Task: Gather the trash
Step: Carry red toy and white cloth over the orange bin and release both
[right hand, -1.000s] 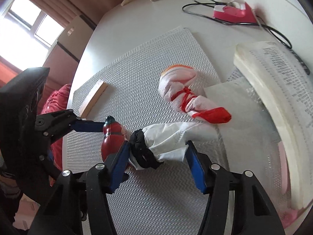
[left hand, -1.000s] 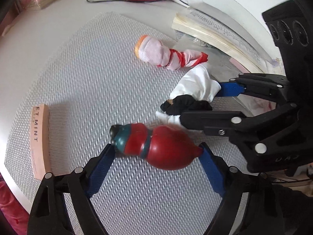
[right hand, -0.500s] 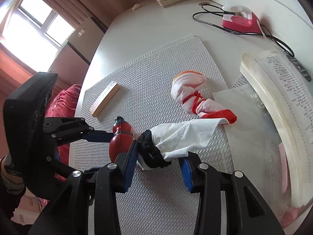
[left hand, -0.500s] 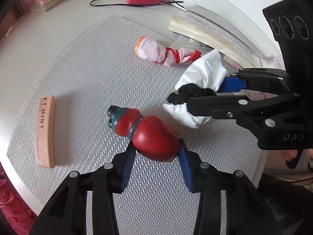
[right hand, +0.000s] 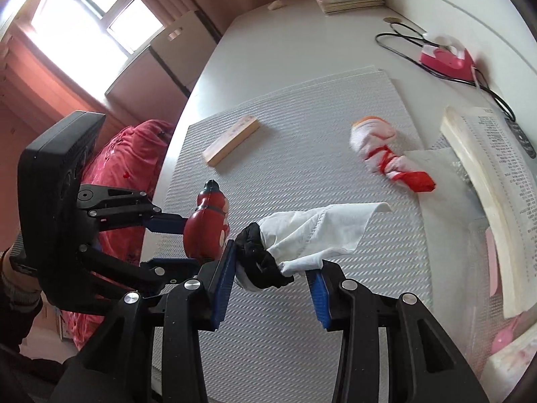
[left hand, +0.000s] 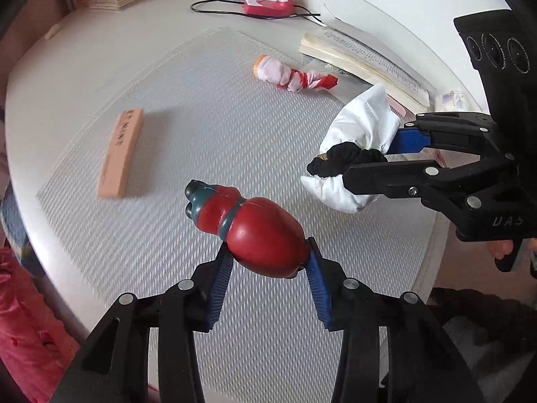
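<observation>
1. In my left claw (left hand: 266,262) I have the red toy (left hand: 250,231), a bulb-shaped thing with a teal collar and a dark nose. The blue pads (left hand: 220,282) are clamped on its fat end, and it is lifted off the grey mat (left hand: 208,107) with the nose pointing away from me.
2. In my right claw (right hand: 273,277) I have the white cloth (right hand: 312,231) with a black scrunched band (right hand: 260,262) around one end. The claw is pinched on the bundle at the band, and the loose white end sticks out forward above the mat.
3. The two held things sit close together: in the right wrist view the toy is just to the left of the black band, near the claw's left pad.
4. On the mat lies a tied red and white bundle (right hand: 386,154) with an orange end, well apart from both claws, towards the far right.
5. A flat tan box (left hand: 120,152) with lettering lies on the left part of the mat.
6. Beyond the mat's right edge is an open book (right hand: 486,181), and farther back on the white table (right hand: 285,37) a pink gadget (right hand: 446,58) with a black cable (right hand: 402,47).
7. A red cloth heap (right hand: 117,168) lies below the table's left edge.
</observation>
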Available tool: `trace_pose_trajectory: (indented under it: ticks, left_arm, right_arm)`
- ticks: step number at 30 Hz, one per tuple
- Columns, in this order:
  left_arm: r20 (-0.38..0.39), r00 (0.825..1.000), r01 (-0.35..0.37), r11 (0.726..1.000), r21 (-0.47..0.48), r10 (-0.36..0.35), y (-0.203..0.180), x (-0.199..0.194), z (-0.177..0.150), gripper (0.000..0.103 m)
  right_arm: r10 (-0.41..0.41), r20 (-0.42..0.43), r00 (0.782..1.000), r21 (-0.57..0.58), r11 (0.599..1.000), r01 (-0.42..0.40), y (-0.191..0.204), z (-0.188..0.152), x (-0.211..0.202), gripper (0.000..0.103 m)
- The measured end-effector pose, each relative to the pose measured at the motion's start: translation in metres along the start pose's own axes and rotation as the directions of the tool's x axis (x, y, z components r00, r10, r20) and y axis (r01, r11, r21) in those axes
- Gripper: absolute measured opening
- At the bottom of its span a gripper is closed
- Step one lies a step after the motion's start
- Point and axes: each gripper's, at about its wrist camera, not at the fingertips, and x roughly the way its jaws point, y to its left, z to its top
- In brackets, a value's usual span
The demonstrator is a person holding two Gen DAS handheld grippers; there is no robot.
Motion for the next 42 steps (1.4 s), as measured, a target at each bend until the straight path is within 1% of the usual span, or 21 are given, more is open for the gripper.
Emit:
trace_pose_trajectory:
  ticks: [3, 6, 11, 14, 18, 19, 25, 26, 31, 33, 34, 35, 36, 38, 40, 42]
  left_arm:
    - [0.01, 1.0, -0.022, 1.0, -0.017, 0.022, 0.009, -0.015, -0.026, 0.045]
    - [0.021, 0.999, -0.043, 0.998, -0.048, 0.044, 0.013, -0.028, -0.045, 0.045]
    - [0.035, 0.995, -0.087, 0.988, -0.132, 0.092, 0.028, -0.055, -0.087, 0.045]
    - [0.038, 0.992, -0.11, 0.974, -0.199, 0.12, 0.04, -0.07, -0.116, 0.045]
    - [0.037, 0.987, -0.14, 0.945, -0.297, 0.158, 0.057, -0.086, -0.155, 0.045]
    - [0.036, 0.985, -0.148, 0.935, -0.322, 0.168, 0.062, -0.09, -0.165, 0.045]
    - [0.03, 0.978, -0.17, 0.872, -0.458, 0.206, 0.088, -0.103, -0.22, 0.045]
    - [0.025, 0.977, -0.173, 0.861, -0.478, 0.21, 0.092, -0.105, -0.229, 0.045]
    - [-0.001, 0.976, -0.183, 0.816, -0.549, 0.218, 0.111, -0.108, -0.269, 0.045]
    - [-0.013, 0.977, -0.183, 0.799, -0.573, 0.215, 0.121, -0.107, -0.286, 0.045]
    - [-0.02, 0.977, -0.184, 0.789, -0.586, 0.212, 0.127, -0.107, -0.296, 0.045]
    - [-0.026, 0.978, -0.183, 0.783, -0.595, 0.209, 0.133, -0.104, -0.302, 0.045]
    - [-0.034, 0.979, -0.181, 0.777, -0.604, 0.202, 0.139, -0.102, -0.31, 0.045]
    - [-0.057, 0.979, -0.189, 0.764, -0.617, 0.196, 0.151, -0.094, -0.324, 0.045]
    - [-0.069, 0.981, -0.185, 0.761, -0.622, 0.182, 0.163, -0.086, -0.336, 0.045]
    - [-0.076, 0.983, -0.177, 0.755, -0.631, 0.167, 0.174, -0.078, -0.346, 0.045]
  right_arm:
    - [0.025, -0.016, 1.0, -0.04, 0.999, -0.026, 0.018, -0.004, 0.001, 0.041]
    - [0.053, -0.036, 0.998, -0.075, 0.996, -0.056, 0.037, -0.007, 0.004, 0.041]
    - [0.105, -0.08, 0.991, -0.146, 0.982, -0.116, 0.075, -0.009, 0.014, 0.041]
    - [0.138, -0.119, 0.983, -0.205, 0.965, -0.161, 0.105, -0.008, 0.026, 0.041]
    - [0.17, -0.169, 0.971, -0.275, 0.938, -0.212, 0.144, -0.006, 0.042, 0.041]
    - [0.184, -0.189, 0.965, -0.301, 0.924, -0.235, 0.16, -0.006, 0.048, 0.041]
    - [0.207, -0.266, 0.942, -0.386, 0.872, -0.301, 0.223, -0.011, 0.073, 0.041]
    - [0.208, -0.289, 0.935, -0.409, 0.856, -0.317, 0.24, -0.013, 0.081, 0.041]
    - [0.203, -0.347, 0.915, -0.47, 0.807, -0.358, 0.293, -0.019, 0.106, 0.041]
    - [0.19, -0.372, 0.909, -0.514, 0.773, -0.372, 0.321, -0.025, 0.122, 0.041]
    - [0.175, -0.381, 0.908, -0.548, 0.748, -0.374, 0.335, -0.029, 0.132, 0.041]
    - [0.168, -0.384, 0.908, -0.565, 0.735, -0.375, 0.343, -0.031, 0.138, 0.041]
    - [0.159, -0.391, 0.907, -0.597, 0.706, -0.381, 0.356, -0.035, 0.15, 0.041]
    - [0.137, -0.401, 0.906, -0.632, 0.674, -0.382, 0.371, -0.045, 0.165, 0.041]
    - [0.121, -0.431, 0.894, -0.643, 0.654, -0.399, 0.391, -0.053, 0.193, 0.041]
    - [0.085, -0.451, 0.889, -0.661, 0.637, -0.397, 0.406, -0.062, 0.219, 0.041]
